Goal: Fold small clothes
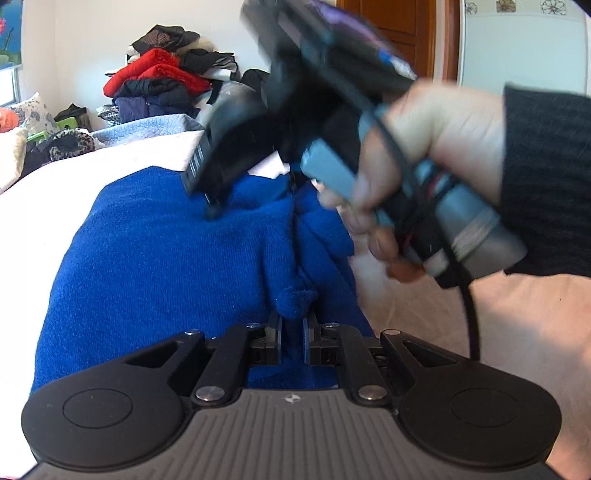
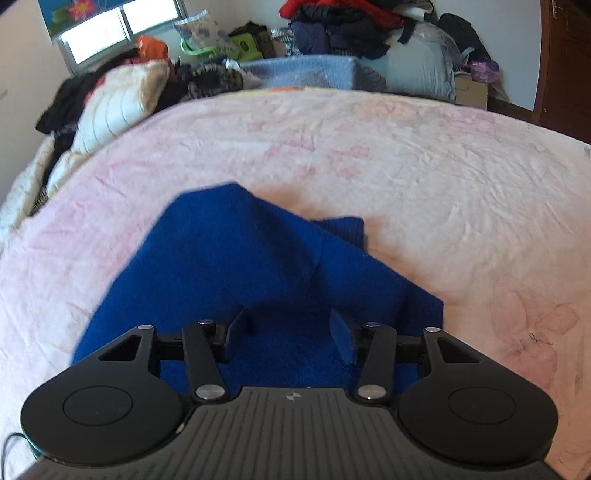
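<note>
The left hand-held gripper [image 1: 291,330] is clenched on a bunched knot of the blue knit sweater [image 1: 159,266], its two fingers drawn close together with the wad of fabric squeezed between the pads and bulging out just beyond the tips. From that pinch a ridge of cloth runs away toward the far end of the garment.

The right hand-held gripper [image 2: 288,328] is released, its fingers spread wide apart with blue knit lying under the gap and nothing caught between them. In the left wrist view the same tool appears from outside, blurred, held in the person's right hand [image 1: 424,162] with a dark ribbed sleeve at the wrist; its tip points down at the sweater's far part, and whether it touches the cloth cannot be told.

The sweater lies on the bed [image 2: 424,177], on a pale pink floral sheet. In the right wrist view its far edge rises to a folded peak, with a second layer showing as a squared corner to the right of it and another corner lower on the right. Bare sheet surrounds the garment on the left, the far side and the right, with wide open room toward the bed's far edge.

Beyond that edge stand a light blue folded blanket [image 2: 306,74], a pile of clothes [image 1: 162,81] in red and dark colours, pillows [image 2: 118,99] at the left, and a wooden door [image 1: 399,33].
</note>
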A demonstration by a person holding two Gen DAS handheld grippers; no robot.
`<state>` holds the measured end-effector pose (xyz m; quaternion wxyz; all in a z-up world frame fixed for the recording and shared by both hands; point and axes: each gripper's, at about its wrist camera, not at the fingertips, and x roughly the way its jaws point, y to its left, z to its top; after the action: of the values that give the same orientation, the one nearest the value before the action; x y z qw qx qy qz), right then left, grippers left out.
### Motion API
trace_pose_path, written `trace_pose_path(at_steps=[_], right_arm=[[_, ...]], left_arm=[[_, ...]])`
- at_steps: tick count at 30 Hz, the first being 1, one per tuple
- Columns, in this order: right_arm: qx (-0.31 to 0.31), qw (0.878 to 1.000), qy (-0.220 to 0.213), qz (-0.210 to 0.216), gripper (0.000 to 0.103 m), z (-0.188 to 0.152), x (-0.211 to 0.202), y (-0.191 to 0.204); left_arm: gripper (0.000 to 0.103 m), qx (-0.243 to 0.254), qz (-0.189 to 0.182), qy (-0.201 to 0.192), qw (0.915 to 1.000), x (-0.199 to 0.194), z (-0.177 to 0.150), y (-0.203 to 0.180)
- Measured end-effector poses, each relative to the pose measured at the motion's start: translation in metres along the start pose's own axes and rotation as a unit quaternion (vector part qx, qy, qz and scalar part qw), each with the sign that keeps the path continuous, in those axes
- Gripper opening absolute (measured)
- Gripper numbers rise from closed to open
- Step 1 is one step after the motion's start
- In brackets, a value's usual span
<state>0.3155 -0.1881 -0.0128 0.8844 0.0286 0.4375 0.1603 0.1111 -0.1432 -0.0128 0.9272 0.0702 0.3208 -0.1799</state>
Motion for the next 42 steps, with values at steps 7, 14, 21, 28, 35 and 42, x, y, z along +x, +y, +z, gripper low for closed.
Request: trace_pose_path(at_steps=[7, 14, 21, 28, 35, 42], right_arm=[[-0.026, 0.999, -0.023, 0.005, 0.051, -0.013, 0.000, -0.010], [0.054, 0.997, -0.056, 0.024, 0.066, -0.019, -0.057, -0.010], [0.173, 0.975, -0.019, 0.138, 0.076, -0.074, -0.094, -0.022], [0.191, 0.972, 0.035, 0.135, 0.058, -0.099, -0.071, -0.013], [0.163, 0.978, 0.032, 0.122, 0.015, -0.109, -0.074, -0.007], [0.176, 0.972, 0.013, 0.154, 0.012, -0.116, -0.089, -0.015]], left_arm=[[0.010, 0.020, -0.011, -0.009, 0.9997, 0.007, -0.001, -0.001], [0.025, -0.030, -0.072, -0.067, 0.9947, -0.078, -0.010, 0.064], [0.070, -0.029, 0.047, -0.080, 0.9952, -0.097, -0.025, 0.125], [0.070, -0.030, 0.034, -0.020, 0.9988, -0.065, -0.039, 0.118], [0.070, -0.044, 0.049, 0.022, 0.9976, -0.057, -0.056, 0.119], [0.020, -0.074, 0.062, 0.020, 0.9951, -0.063, -0.053, 0.134]])
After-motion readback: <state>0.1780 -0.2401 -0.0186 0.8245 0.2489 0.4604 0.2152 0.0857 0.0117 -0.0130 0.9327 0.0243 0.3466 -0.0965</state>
